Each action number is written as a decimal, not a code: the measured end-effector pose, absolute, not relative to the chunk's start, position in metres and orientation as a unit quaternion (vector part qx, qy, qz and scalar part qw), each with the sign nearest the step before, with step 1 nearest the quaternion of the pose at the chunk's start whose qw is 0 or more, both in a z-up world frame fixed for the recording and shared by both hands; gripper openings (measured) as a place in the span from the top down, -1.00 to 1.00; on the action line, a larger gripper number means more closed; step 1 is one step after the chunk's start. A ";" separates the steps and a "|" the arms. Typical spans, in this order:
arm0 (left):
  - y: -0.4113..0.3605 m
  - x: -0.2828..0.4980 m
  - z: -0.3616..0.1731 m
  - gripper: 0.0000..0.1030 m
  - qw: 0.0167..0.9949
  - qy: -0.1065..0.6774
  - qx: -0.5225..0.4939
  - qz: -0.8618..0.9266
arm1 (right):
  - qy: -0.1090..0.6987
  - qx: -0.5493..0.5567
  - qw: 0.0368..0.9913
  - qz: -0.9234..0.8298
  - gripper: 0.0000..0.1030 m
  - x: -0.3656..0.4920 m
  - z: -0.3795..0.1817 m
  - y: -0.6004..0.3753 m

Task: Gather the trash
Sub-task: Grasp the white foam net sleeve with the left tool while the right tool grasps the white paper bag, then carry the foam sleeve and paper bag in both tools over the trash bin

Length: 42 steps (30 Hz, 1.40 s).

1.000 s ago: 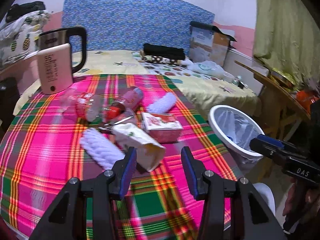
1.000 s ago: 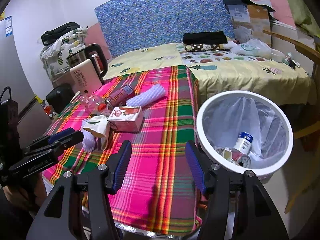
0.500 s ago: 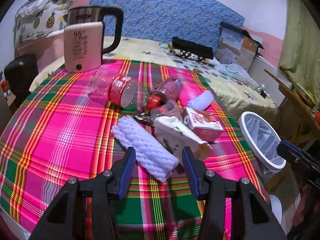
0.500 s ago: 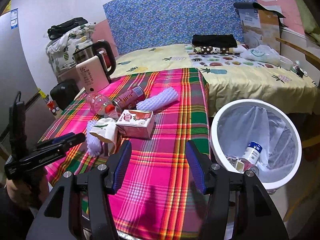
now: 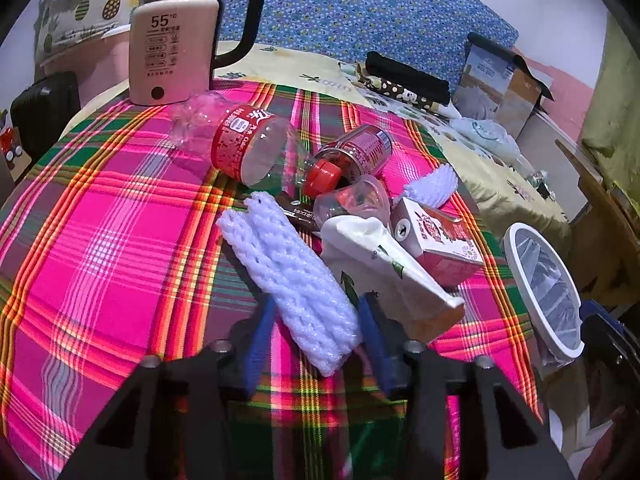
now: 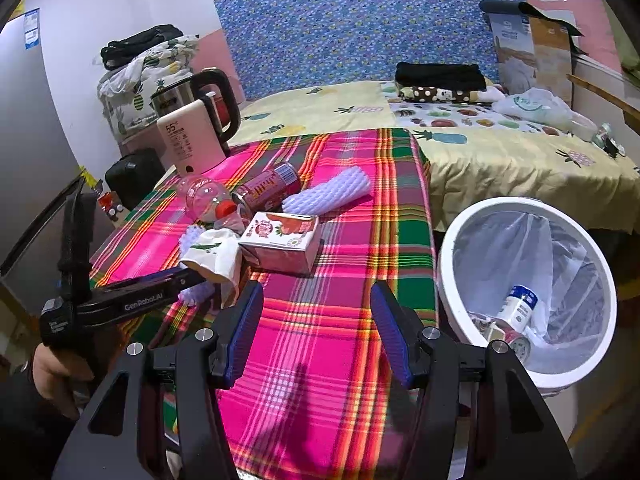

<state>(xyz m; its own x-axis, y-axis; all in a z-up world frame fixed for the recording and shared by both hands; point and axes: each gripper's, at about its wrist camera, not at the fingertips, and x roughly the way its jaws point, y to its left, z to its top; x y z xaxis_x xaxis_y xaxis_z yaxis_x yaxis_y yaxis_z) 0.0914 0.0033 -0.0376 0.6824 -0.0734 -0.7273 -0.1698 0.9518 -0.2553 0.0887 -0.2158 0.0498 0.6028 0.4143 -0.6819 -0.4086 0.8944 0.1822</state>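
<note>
A white foam net sleeve (image 5: 288, 276) lies on the plaid tablecloth (image 5: 104, 240). Its near end sits between the fingers of my left gripper (image 5: 316, 332), whose jaws are closing; the sleeve looks unsquashed. Beside it lie a white paper bag (image 5: 384, 264), a red carton (image 5: 436, 240), a clear cup (image 5: 352, 204), a red-labelled bottle (image 5: 256, 144), a red can (image 5: 356, 152) and a second foam sleeve (image 5: 432, 184). My right gripper (image 6: 316, 328) hangs open and empty over the table's near edge. The white bin (image 6: 452, 248) stands to its right.
A kettle (image 5: 176, 48) stands at the table's far left corner. Behind the table is a bed (image 6: 500, 152) with clothes and a cardboard box. Several pieces of trash lie in the lined bin. A person's hand (image 6: 52, 368) holds the left gripper (image 6: 192, 276).
My left gripper has come forward and down onto the near foam sleeve, and its jaws have narrowed around it. The right gripper has shifted slightly and stays wide.
</note>
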 end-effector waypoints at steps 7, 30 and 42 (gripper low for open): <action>0.013 0.075 -0.027 0.51 0.912 0.390 -0.131 0.012 | 0.391 -0.010 0.883 0.258 -0.11 0.090 0.045 -0.196; 0.051 0.054 -0.024 0.53 0.914 0.379 -0.143 0.014 | 0.415 -0.074 0.852 0.311 0.39 0.107 0.018 -0.125; 0.038 0.047 -0.013 0.53 0.921 0.366 -0.135 -0.003 | 0.390 -0.052 0.865 0.313 0.50 0.091 0.041 -0.139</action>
<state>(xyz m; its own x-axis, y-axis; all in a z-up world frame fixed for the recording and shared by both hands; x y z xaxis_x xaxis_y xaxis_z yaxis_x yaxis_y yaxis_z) 0.0468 0.0384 -0.0127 0.7326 -0.1046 -0.6726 -0.0923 0.9637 -0.2504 0.0905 -0.1390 0.0406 0.5006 0.5003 -0.7064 -0.5808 0.7993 0.1545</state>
